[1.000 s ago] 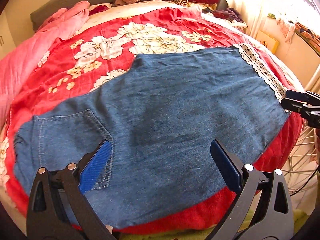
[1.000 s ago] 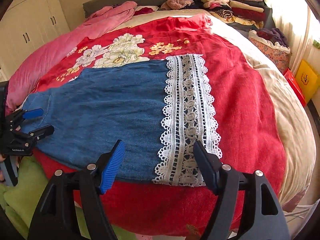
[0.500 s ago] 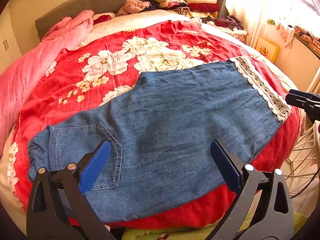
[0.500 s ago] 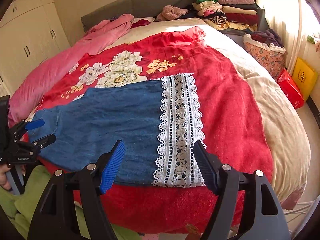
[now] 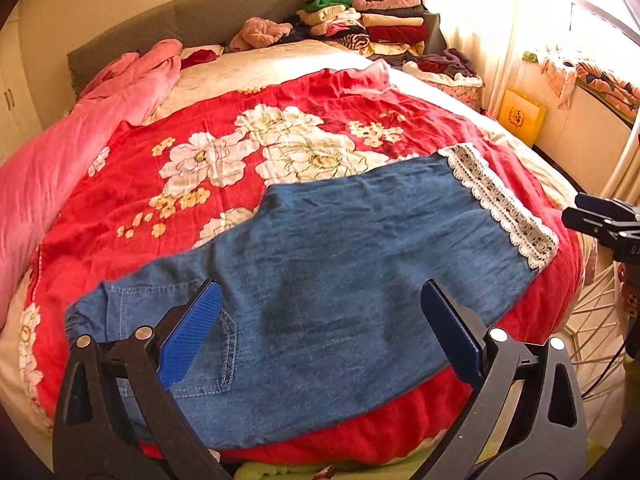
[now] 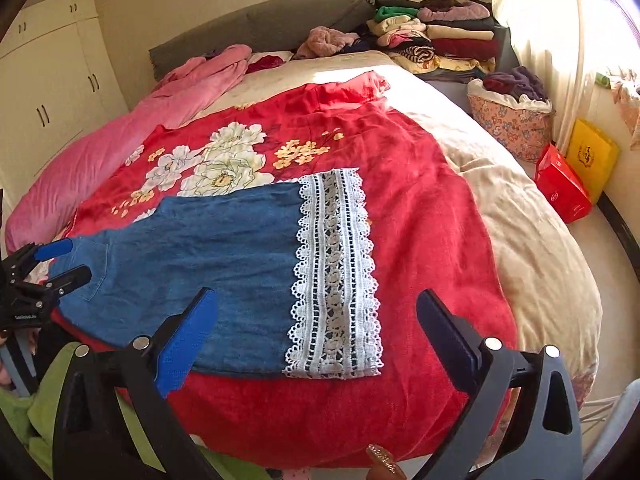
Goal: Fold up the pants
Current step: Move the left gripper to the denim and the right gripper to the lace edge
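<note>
Both tongs (image 5: 320, 320) (image 6: 316, 328) gape above denim pants (image 5: 340, 260) on the bed (image 6: 540, 240)

Pants (image 6: 224, 264) ahead of tool: blue denim, white lace hem (image 6: 334, 280) (dark showing through openwork). Blanket (image 6: 420, 208) beneath: red, white and yellow flowers. Quilt (image 6: 120, 136) far left: pink. Headboard (image 6: 260, 28) beyond: grey. Pads (image 6: 186, 344): blue.

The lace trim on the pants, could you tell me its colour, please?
White lace trim, dark openwork gaps; clearest in the right wrist view.
</note>
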The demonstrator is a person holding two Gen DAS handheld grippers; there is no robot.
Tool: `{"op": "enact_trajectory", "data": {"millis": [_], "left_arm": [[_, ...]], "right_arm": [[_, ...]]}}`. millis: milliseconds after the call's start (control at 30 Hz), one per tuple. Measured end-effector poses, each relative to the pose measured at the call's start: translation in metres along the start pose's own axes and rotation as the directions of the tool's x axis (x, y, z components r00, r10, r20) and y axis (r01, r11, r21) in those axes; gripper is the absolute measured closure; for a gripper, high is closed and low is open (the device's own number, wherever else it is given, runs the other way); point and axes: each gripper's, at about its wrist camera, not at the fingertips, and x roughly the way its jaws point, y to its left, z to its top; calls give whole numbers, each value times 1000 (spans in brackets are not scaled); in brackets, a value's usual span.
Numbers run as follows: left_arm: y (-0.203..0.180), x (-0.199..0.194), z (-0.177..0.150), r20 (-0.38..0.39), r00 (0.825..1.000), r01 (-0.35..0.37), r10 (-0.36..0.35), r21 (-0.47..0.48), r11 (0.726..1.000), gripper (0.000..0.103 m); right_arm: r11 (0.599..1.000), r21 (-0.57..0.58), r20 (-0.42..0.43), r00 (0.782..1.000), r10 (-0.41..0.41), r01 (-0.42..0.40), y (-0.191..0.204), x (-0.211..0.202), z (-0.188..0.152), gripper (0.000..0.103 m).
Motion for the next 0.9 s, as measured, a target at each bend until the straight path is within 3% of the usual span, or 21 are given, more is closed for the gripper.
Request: {"op": "enact_trajectory", "data": {"millis": [533, 767, 900], "left_arm": [[-33, 4, 55, 59, 998, 33, -38, 81, 996, 10], [-47, 35, 82, 24, 987, 154, -157, 93, 984, 10], [-55, 62, 92, -14, 986, 169, -169, 118, 978, 10]], "right_arm": [[1000, 18, 13, 1000, -11, 11, -11, -12, -5, 5], [1000, 22, -18, 1000, 11, -10, -10, -2, -13, 5], [999, 41, -40, 999, 28, -26, -10, 9, -17, 5]]}}
